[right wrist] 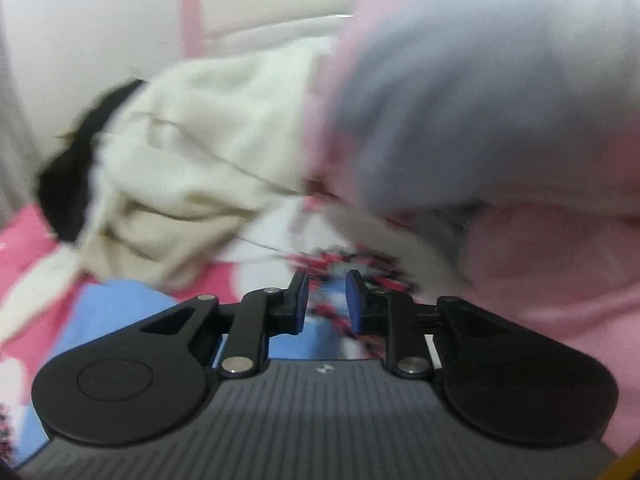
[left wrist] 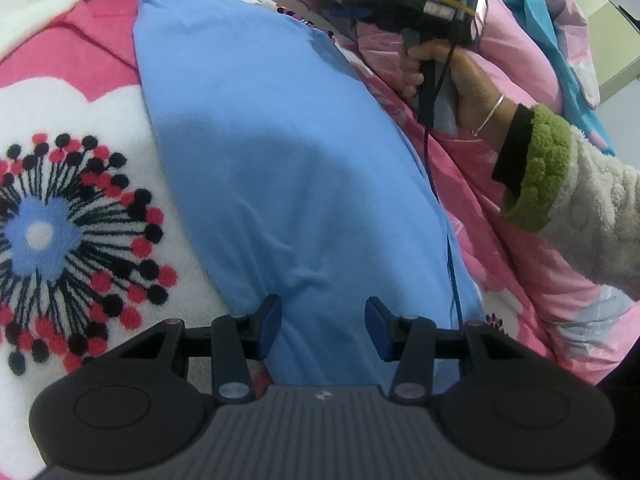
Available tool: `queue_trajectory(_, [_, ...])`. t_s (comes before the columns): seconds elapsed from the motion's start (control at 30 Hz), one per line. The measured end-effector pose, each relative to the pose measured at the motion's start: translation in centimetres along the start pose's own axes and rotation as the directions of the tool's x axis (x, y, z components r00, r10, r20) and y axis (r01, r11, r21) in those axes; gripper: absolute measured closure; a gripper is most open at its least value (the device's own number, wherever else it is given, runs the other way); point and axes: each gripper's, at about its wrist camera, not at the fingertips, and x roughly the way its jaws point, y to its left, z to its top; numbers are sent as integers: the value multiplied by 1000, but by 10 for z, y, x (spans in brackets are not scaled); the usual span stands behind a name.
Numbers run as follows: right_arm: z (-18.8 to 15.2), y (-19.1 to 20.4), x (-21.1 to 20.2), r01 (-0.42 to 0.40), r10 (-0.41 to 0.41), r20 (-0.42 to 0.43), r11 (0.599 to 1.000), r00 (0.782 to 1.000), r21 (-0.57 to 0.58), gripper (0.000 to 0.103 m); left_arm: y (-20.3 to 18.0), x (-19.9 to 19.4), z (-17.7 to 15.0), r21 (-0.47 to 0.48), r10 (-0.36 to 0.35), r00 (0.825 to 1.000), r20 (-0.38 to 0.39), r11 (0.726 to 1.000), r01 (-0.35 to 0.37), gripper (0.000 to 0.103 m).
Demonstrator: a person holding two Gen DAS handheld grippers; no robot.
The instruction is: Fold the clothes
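A light blue garment (left wrist: pixel 280 160) lies folded into a long strip on a pink and white flower blanket (left wrist: pixel 60 200). My left gripper (left wrist: pixel 323 326) is open just above the garment's near end, its blue pads apart and empty. My right gripper's body (left wrist: pixel 432 4) shows at the top right of the left wrist view, held in a hand beside the garment's far right edge. In the blurred right wrist view the right gripper (right wrist: pixel 326 300) stands partly open with nothing between its pads, above the blanket, with a corner of the blue garment (right wrist: pixel 112 304) at lower left.
A cream garment (right wrist: pixel 192 152) with a black piece (right wrist: pixel 68 184) lies heaped at the back. A pink and grey quilt (right wrist: pixel 500 120) is bunched on the right, also in the left wrist view (left wrist: pixel 500 240). A pink and cream headboard (right wrist: pixel 272 8) stands behind.
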Motion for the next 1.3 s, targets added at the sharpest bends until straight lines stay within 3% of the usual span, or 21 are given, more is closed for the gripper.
queue_trajectory(0.07, [6, 17, 13, -118, 116, -64, 993, 991, -19, 72, 1, 2, 0, -6, -8, 1000, -1, 1000, 8, 55])
queue_trajectory(0.17, [14, 46, 39, -271, 260, -186, 962, 948, -39, 53, 1, 4, 1, -10, -17, 1000, -3, 1000, 17, 55])
queue_trajectory(0.3, [21, 68, 73, -328, 292, -296, 942, 909, -77, 49, 0, 6, 1, -14, -22, 1000, -6, 1000, 22, 55])
queue_trajectory(0.33, [21, 70, 85, -357, 313, -357, 932, 880, -60, 49, 0, 7, 1, -16, -23, 1000, -6, 1000, 23, 55])
queue_trajectory(0.4, [21, 74, 99, -400, 342, -440, 915, 830, -44, 55, 0, 8, 1, -21, -26, 1000, -5, 999, 26, 55])
queue_trajectory(0.43, [19, 79, 97, -428, 356, -446, 901, 821, -68, 80, 0, 9, 1, -25, -30, 1000, -4, 999, 30, 55])
queue_trajectory(0.47, [18, 84, 89, -446, 358, -435, 888, 826, -116, 100, 1, 9, 1, -30, -34, 999, -2, 999, 34, 55])
queue_trajectory(0.53, [12, 97, 63, -448, 347, -361, 859, 865, -248, 100, 3, 10, 0, -40, -42, 999, 1, 998, 42, 55])
queue_trajectory(0.6, [-3, 118, 26, -352, 294, -194, 798, 936, -489, 101, 4, 11, 2, -44, -49, 999, 0, 998, 49, 55])
queue_trajectory(0.63, [-13, 130, 9, -280, 282, -94, 746, 955, -604, 101, 5, 12, 2, -46, -51, 999, -3, 998, 50, 55])
queue_trajectory(0.7, [-36, 149, -13, -143, 288, 62, 637, 956, -757, 101, 5, 14, 4, -48, -53, 999, -7, 997, 53, 55])
queue_trajectory(0.73, [-49, 159, -14, -64, 277, 115, 564, 954, -823, 100, 6, 12, 3, -46, -53, 999, -9, 998, 53, 55])
queue_trajectory(0.8, [-65, 167, -1, -11, 227, 107, 466, 968, -885, 98, 4, 13, 4, -44, -52, 999, -11, 998, 51, 55])
queue_trajectory(0.87, [-64, 164, 21, -11, 147, 72, 496, 987, -868, 95, 3, 14, 4, -38, -51, 999, -10, 998, 50, 55])
queue_trajectory(0.97, [-35, 142, 42, -29, 68, 26, 693, 997, -720, 80, 2, 15, 4, -39, -50, 999, -7, 998, 50, 55])
queue_trajectory(1.0, [-23, 131, 38, -16, 68, 55, 752, 996, -659, 76, 1, 16, 4, -44, -51, 999, -7, 998, 51, 55])
queue_trajectory(1.07, [-3, 114, 28, 12, 55, 107, 841, 993, -541, 59, 1, 16, 4, -57, -53, 999, -7, 997, 53, 56])
queue_trajectory(1.13, [10, 99, 20, 2, 53, 113, 901, 992, -435, 59, 1, 13, 2, -72, -52, 999, -8, 996, 51, 58])
queue_trajectory(1.2, [20, 89, 17, -90, 110, 41, 940, 993, -329, 59, 9, 4, 7, -105, -60, 998, 6, 993, 60, 58])
queue_trajectory(1.3, [18, 83, 4, -235, 229, -55, 947, 972, -220, 60, 23, -19, 19, -109, -33, 996, 87, 993, 42, 57])
